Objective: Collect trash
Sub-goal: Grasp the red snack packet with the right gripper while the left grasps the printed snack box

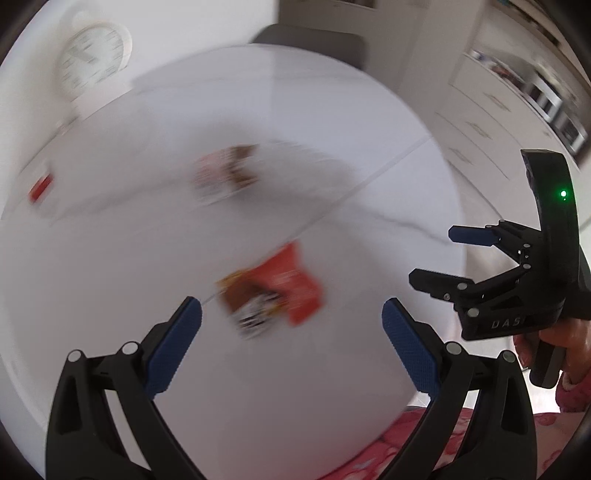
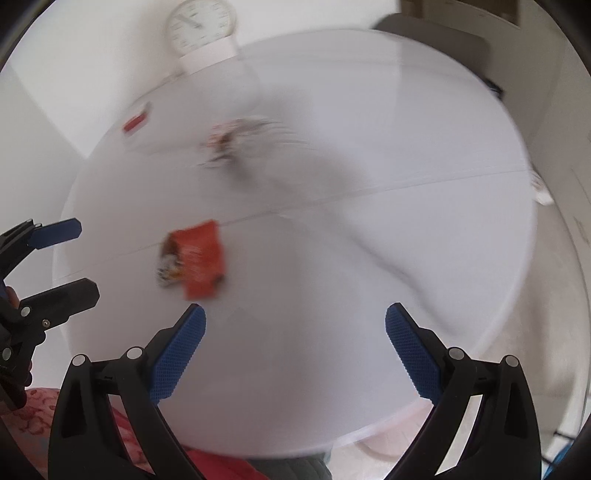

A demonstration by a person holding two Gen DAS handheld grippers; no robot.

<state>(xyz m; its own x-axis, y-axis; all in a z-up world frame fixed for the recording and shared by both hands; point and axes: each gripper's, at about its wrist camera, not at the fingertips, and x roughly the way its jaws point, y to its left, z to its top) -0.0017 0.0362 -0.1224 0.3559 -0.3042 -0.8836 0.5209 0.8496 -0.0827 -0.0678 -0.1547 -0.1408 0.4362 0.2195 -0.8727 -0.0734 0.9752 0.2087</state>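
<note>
Here: both hand-held grippers (image 1: 291, 339) (image 2: 295, 343) spread, empty | red wrapper (image 1: 273, 291) mid-table (image 1: 110, 258), open room around

Three pieces of wrapper litter lie on the round white tabletop (image 2: 369, 258): one red-orange snack wrapper (image 2: 195, 258) toward the near edge, one pale wrapper with brown print (image 2: 225, 140) nearer the middle, and one small red packet (image 2: 135, 123) by the far left edge, though blur may be hiding more. One round white clock (image 2: 201, 26) stands beyond the far edge. Two grippers show, left gripper (image 1: 291, 349) and right gripper (image 2: 295, 352)
</note>
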